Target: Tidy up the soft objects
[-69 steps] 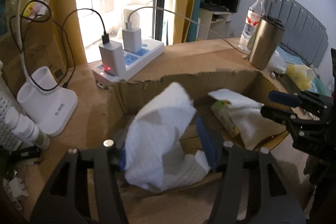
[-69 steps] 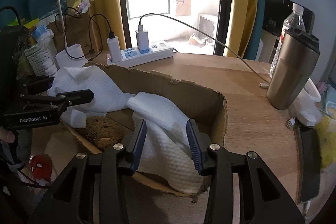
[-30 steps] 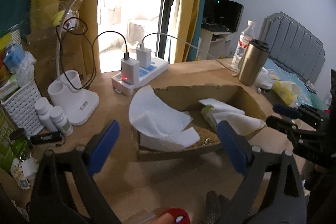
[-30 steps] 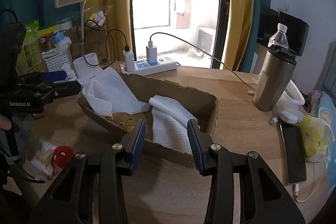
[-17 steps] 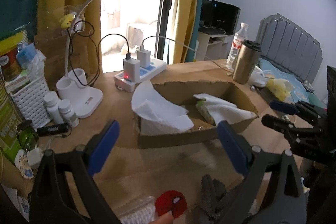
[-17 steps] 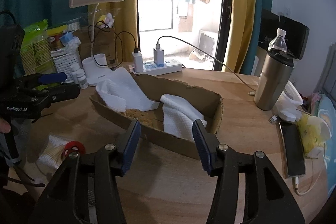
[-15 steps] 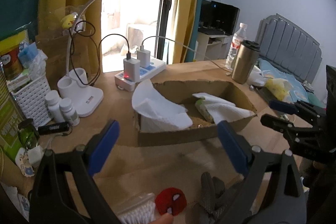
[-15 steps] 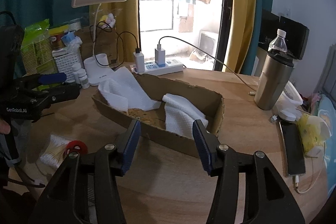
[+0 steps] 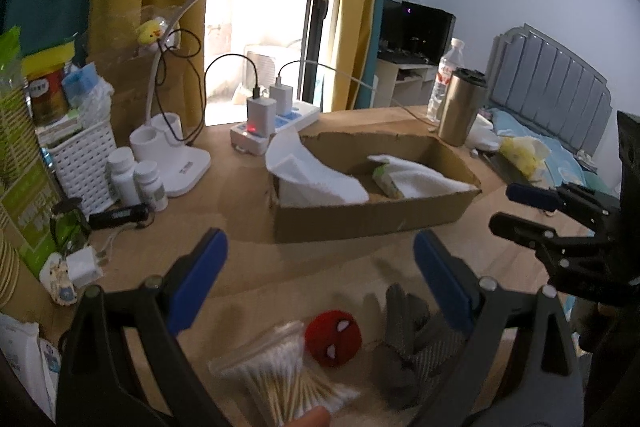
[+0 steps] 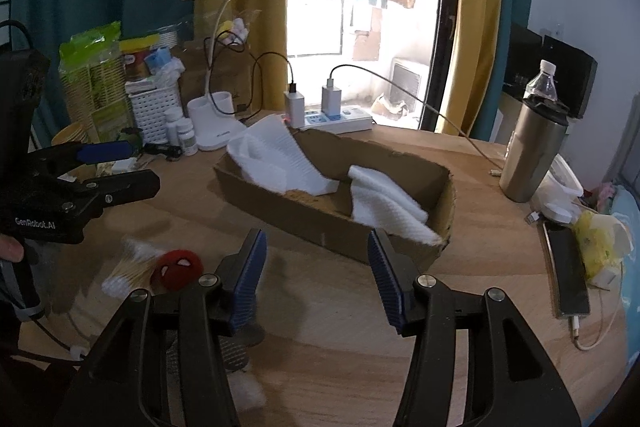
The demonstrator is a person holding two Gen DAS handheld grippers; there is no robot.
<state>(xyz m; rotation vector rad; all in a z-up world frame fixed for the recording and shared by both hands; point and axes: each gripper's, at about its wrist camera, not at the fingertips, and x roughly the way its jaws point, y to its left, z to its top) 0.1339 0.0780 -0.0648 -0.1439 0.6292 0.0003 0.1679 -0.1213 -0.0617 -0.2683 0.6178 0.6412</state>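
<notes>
The red spider-face plush ball (image 9: 333, 338) lies on the surface just below and between my left tool (image 9: 320, 279), whose wide-open jaws hold nothing, nearer than my right tool (image 10: 316, 269), half open and empty, which has it off to its left, short of the cardboard box (image 9: 376, 215).

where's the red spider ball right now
The red ball lies on the table outside the cardboard box, between the cotton swab bag and the grey glove, low in the left wrist view.
</notes>
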